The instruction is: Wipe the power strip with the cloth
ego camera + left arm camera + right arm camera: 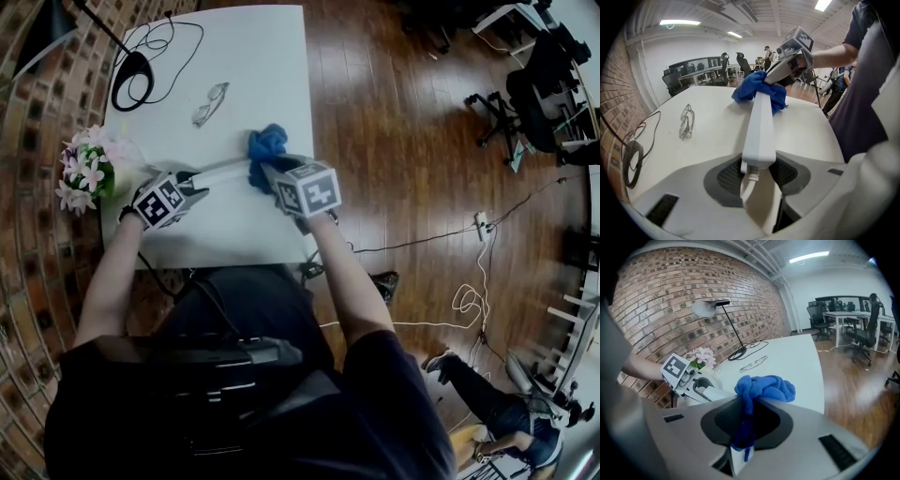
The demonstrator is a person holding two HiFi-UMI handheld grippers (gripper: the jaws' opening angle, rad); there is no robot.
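A long white power strip [221, 170] is held above the white table [253, 56]. My left gripper [192, 181] is shut on its cord end, and in the left gripper view the power strip [758, 126] runs straight away from the jaws. My right gripper [265, 172] is shut on a bunched blue cloth [266, 142]. In the left gripper view the blue cloth [759, 91] lies draped over the strip's far end, with the right gripper [776, 75] above it. The right gripper view shows the cloth [761, 389] pinched between the jaws, and the left gripper [708, 392] beyond it at the left.
A pair of glasses [209, 102] lies on the table behind the strip. A black desk lamp's base and cable [136, 70] occupy the far left corner. A pot of pink flowers [89, 172] stands at the table's left edge by the brick wall [37, 225]. Cables [473, 300] trail on the wooden floor.
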